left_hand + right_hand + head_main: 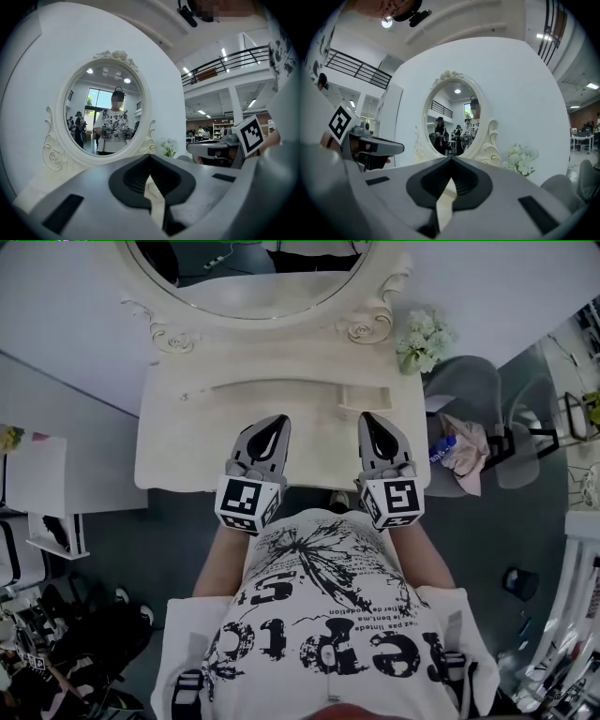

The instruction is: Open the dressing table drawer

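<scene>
The white dressing table (187,456) with its oval mirror (248,282) stands before me. Its drawer front does not show from above. My left gripper (277,422) and right gripper (369,418) hover side by side over the front part of the tabletop, pointing at the mirror. Both are shut with nothing between the jaws. In the left gripper view the closed left gripper (150,157) faces the mirror (105,112), with the right gripper's marker cube (249,134) beside it. The right gripper (451,160) in its own view also faces the mirror (457,119).
A bunch of white flowers (424,337) stands at the table's right back corner. A grey chair (483,395) with a cloth over it sits to the right. A white shelf unit (47,493) is at the left.
</scene>
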Tool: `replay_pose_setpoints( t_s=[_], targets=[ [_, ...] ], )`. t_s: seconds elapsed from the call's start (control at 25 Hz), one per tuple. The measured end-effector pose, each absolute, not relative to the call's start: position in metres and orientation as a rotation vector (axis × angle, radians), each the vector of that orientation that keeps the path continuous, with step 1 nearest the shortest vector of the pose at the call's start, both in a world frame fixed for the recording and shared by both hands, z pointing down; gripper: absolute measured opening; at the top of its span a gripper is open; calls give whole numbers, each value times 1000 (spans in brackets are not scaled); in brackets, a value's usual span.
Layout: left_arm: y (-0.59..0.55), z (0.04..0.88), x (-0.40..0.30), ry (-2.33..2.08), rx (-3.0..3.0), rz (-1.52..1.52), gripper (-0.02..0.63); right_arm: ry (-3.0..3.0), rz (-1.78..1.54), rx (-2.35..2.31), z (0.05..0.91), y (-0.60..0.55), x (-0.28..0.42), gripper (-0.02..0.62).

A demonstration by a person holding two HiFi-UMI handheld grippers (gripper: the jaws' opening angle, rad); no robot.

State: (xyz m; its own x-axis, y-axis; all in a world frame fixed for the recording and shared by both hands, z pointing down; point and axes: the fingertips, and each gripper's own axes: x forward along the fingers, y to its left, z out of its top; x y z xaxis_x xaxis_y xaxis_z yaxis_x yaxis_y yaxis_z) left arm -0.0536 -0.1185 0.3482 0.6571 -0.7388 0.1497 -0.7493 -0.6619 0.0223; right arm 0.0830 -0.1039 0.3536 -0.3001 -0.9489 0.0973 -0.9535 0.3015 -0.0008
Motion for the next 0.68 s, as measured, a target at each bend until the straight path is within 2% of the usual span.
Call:
replay_pose_setpoints(
  t_s=[0.68],
  targets=[
    [-124,354,-48,-1253,2750,222,8,-2480,120,1818,359,-106,86,17]
  ],
)
